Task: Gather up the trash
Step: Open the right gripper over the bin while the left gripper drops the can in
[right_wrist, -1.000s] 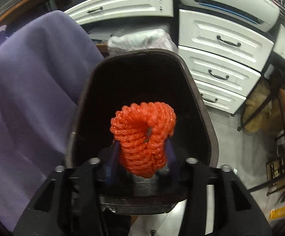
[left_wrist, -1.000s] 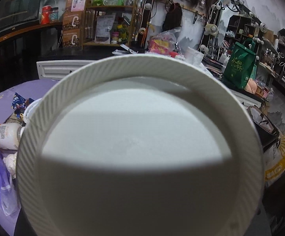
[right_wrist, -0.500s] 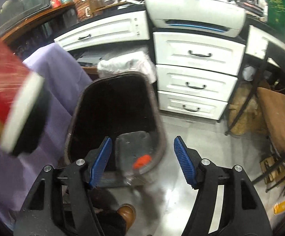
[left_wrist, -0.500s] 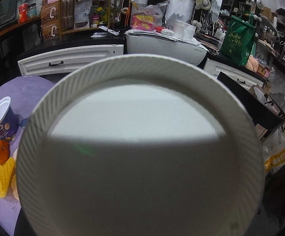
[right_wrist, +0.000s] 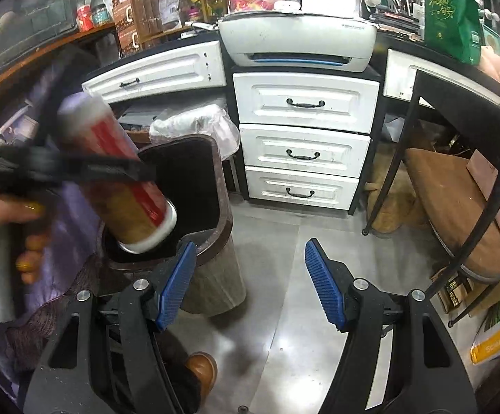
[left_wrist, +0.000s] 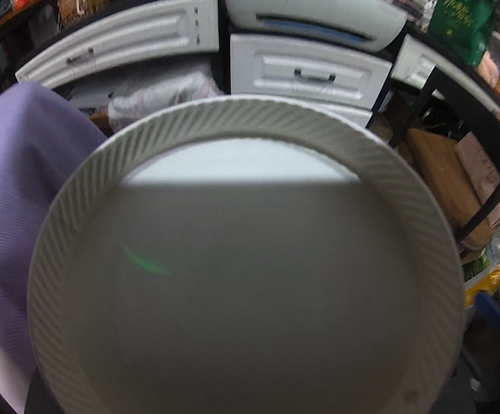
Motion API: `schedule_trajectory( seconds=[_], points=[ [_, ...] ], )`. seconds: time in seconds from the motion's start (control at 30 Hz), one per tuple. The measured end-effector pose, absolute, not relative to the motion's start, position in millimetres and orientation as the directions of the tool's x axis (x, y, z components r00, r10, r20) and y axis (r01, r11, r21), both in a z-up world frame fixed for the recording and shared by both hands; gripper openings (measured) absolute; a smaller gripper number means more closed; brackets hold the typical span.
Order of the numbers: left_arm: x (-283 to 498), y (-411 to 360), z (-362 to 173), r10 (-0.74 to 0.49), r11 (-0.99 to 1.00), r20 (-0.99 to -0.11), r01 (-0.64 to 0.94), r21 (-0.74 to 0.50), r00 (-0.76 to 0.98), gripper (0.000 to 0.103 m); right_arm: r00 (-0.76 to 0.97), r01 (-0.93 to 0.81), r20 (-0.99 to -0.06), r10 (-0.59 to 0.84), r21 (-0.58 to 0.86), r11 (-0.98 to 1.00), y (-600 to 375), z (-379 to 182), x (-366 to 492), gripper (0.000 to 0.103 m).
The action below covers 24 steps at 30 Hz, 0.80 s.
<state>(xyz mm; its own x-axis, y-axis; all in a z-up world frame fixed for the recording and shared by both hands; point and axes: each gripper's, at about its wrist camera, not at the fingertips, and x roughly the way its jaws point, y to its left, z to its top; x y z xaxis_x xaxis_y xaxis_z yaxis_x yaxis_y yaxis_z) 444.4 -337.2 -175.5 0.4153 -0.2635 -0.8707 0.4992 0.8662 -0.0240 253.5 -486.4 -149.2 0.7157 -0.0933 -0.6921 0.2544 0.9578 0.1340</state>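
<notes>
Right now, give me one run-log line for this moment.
left gripper: shut on red cup, tilted over trash bin | right gripper: open, empty, beside the bin | step: drop cup in

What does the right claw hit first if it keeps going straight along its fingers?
Probably the bare grey floor: the open, empty right claw points down at it. The bin sits just left of that line; depth is unclear.

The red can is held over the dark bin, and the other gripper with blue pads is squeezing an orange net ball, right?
Not quite. The right gripper with blue pads is open and empty, as the right wrist view shows. The red can does hang over the dark bin.
</notes>
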Motion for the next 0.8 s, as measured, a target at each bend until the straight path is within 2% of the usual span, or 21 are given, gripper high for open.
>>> schedule_trajectory(
  seconds=[0.2,0.4,0.57,0.8],
  points=[
    [454,-345,-205,-0.235,0.874,-0.897,0.486,-0.025,0.376,0.073,0.731,0.242,-0.675,-0.098,0.123,0.962,-482,-142,246,0.066],
    [458,-346,-210,-0.199,0.879,-0.895,0.477,0.018,0.400,0.074,0.734,0.237,-0.673,-0.086,0.136,0.962,-482,-143,244,0.066],
    [454,-342,-195,-0.213,0.882,-0.883,0.470,0.010,0.418,0.081,0.738,0.237,-0.669,-0.087,0.135,0.962,-479,-142,244,0.066],
    [427,-332,-150,-0.283,0.880,-0.832,0.475,-0.027,0.477,0.084,0.756,0.253,-0.644,-0.116,0.124,0.959,-483,-129,241,0.066]
  ],
)
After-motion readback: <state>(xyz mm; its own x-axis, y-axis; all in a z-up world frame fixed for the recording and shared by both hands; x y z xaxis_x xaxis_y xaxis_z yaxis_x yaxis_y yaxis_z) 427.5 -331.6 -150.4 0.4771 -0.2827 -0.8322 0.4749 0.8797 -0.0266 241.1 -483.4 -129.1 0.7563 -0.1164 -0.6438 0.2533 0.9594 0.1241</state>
